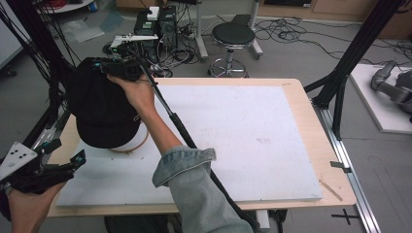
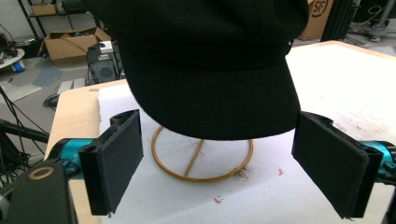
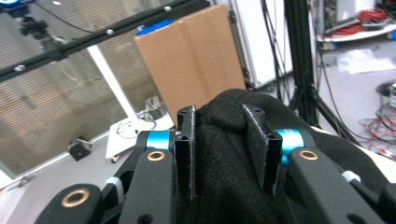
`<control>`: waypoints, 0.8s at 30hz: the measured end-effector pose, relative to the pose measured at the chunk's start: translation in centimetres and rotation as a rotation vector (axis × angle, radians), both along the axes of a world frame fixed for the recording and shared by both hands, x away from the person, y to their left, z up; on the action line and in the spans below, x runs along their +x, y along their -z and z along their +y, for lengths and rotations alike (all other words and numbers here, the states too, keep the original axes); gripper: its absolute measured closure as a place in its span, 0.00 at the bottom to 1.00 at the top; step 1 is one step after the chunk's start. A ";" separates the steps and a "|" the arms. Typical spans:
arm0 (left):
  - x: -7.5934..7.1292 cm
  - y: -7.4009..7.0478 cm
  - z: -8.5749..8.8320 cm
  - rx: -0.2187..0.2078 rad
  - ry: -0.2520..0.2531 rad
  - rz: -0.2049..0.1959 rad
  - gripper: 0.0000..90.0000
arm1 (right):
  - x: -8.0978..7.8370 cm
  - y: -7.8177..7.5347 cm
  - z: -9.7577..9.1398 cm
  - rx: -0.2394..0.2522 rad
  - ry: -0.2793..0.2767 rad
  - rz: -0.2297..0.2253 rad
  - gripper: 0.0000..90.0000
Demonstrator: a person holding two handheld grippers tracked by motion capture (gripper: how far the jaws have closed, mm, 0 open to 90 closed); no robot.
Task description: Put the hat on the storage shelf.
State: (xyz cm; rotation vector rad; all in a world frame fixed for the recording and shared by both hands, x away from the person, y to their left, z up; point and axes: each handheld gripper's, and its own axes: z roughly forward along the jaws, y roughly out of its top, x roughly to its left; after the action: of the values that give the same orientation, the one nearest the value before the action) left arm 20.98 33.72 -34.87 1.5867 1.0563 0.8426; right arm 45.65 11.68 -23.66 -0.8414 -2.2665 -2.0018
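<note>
The right claw (image 1: 112,64) is raised at the far left, its jaws pinched tight on a fold of black cloth, held by the right hand (image 1: 138,92) on a long outstretched forearm in a rolled denim sleeve. The left claw (image 1: 73,162) rests low at the near left, jaws spread wide and gripping nothing.

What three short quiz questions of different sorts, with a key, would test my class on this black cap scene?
1. True or false: the right gripper pinches the black fabric cap.
2. What is beneath the cap? A) round gold wire stand B) glass bowl C) wooden box
3. Fill in: the left gripper has its fingers ____, apart from the cap.

Key: 1 true; 2 A; 3 open.
</note>
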 end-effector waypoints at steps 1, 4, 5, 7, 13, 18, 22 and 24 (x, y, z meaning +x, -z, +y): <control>0.0 0.0 0.0 0.001 0.001 0.000 0.18 | 0.1 0.1 0.1 0.001 0.002 -0.001 0.76; 0.0 0.0 -0.1 0.000 0.000 -0.001 0.18 | 0.2 0.3 0.3 -0.005 0.011 0.008 0.75; 0.0 0.0 0.0 0.002 0.002 0.000 0.19 | 0.3 0.3 0.3 -0.002 0.018 0.018 0.75; 0.0 0.0 -0.1 0.004 0.003 0.002 0.18 | 0.4 0.4 0.4 -0.003 0.021 0.024 0.74; 0.0 0.0 -0.2 0.005 0.006 0.003 0.18 | 0.4 0.7 0.7 -0.030 0.023 0.013 0.68; 0.1 0.0 -0.3 0.007 0.007 0.001 0.18 | 0.3 0.8 0.9 -0.056 0.021 -0.003 0.66; 0.1 0.0 -0.3 0.007 0.009 0.002 0.18 | 0.3 0.7 0.8 -0.046 0.026 -0.011 0.63; 0.1 0.0 -0.3 0.007 0.009 0.003 0.19 | 0.2 0.6 0.8 -0.046 0.031 -0.019 0.63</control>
State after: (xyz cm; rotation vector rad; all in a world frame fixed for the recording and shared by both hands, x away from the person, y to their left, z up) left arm 21.06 33.40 -34.91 1.5982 1.0486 0.8392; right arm 45.87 12.44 -24.28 -0.8702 -2.3331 -1.9853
